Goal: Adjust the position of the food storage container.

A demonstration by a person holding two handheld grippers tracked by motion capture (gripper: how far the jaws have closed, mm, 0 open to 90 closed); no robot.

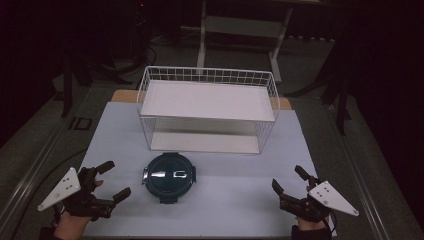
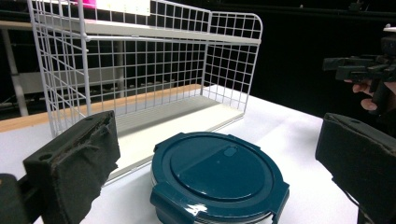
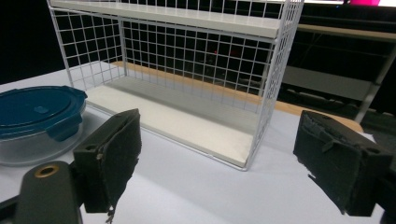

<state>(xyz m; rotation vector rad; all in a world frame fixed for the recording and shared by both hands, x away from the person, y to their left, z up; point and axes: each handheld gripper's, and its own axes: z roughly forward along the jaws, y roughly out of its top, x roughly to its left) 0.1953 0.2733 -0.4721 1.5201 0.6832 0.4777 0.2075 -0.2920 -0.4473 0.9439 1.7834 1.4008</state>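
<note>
**High view: container sits between two released tongs**

The round teal-lidded container (image 1: 169, 177) rests near the desk's (image 1: 115, 130) front edge, just before the white wire rack (image 1: 207, 107). The left gripper (image 1: 111, 180) and right gripper (image 1: 289, 178) gape empty at the front corners.

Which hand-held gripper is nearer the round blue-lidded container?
The left hand-held gripper: it sits just beside the container, while the right hand-held gripper is much farther across the table.
</note>
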